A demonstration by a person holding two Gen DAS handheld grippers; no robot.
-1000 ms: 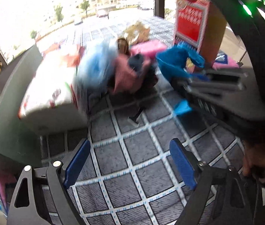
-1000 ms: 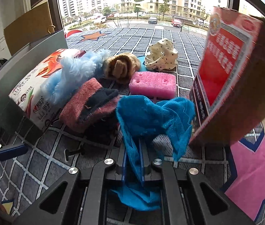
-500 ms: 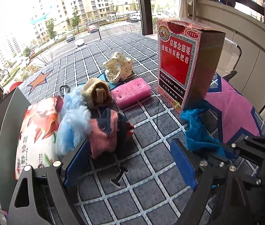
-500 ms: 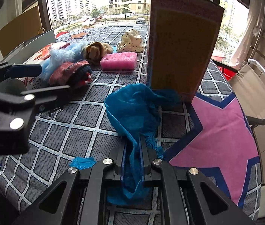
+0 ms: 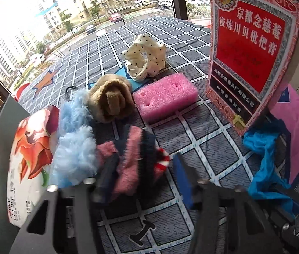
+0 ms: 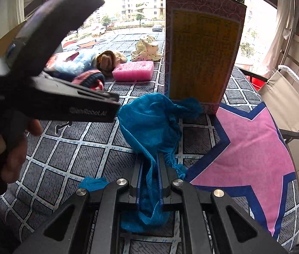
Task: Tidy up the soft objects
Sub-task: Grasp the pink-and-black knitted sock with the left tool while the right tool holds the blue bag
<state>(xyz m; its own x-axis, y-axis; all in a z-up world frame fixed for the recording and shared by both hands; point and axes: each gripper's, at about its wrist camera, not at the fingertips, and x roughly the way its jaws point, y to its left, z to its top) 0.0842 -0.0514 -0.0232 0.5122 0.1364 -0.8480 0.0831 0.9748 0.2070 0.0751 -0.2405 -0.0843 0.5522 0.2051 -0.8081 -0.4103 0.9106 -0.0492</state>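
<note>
Left tongs (image 5: 143,175), open, have closed in on the blurred pink-navy sock (image 5: 132,160); right tongs (image 6: 149,182) clamp the blue cloth (image 6: 151,127).

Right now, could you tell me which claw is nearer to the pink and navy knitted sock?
Left. The left claw is open with the pink and navy knitted sock between its fingers; the right claw sits well away, shut on the blue cloth.
</note>
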